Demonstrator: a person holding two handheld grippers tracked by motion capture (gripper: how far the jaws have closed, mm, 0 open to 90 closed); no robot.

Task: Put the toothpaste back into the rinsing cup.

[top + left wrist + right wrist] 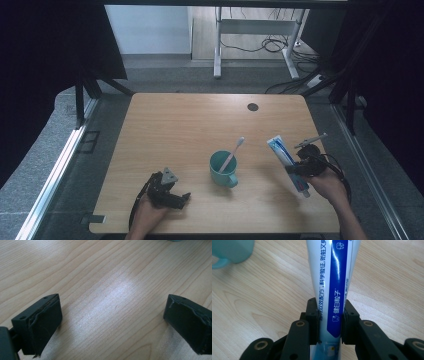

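Observation:
A white and blue toothpaste tube (287, 162) is held off the table at the right, my right gripper (298, 169) shut on its lower part. In the right gripper view both black pads press the tube (332, 290) from either side, with my right gripper (330, 322) midway. A teal mug (223, 169) stands at the table's middle front with a white toothbrush (233, 154) leaning in it; its edge shows as the mug (230, 251) in the right gripper view. My left gripper (172, 197) rests open near the front left, and in its own view my left gripper (112, 315) has bare wood between its jaws.
The wooden table (190, 125) has a round dark cable hole (253, 107) near its far edge. A white desk frame with cables (260, 40) stands on the floor beyond. Dark curtains hang on both sides.

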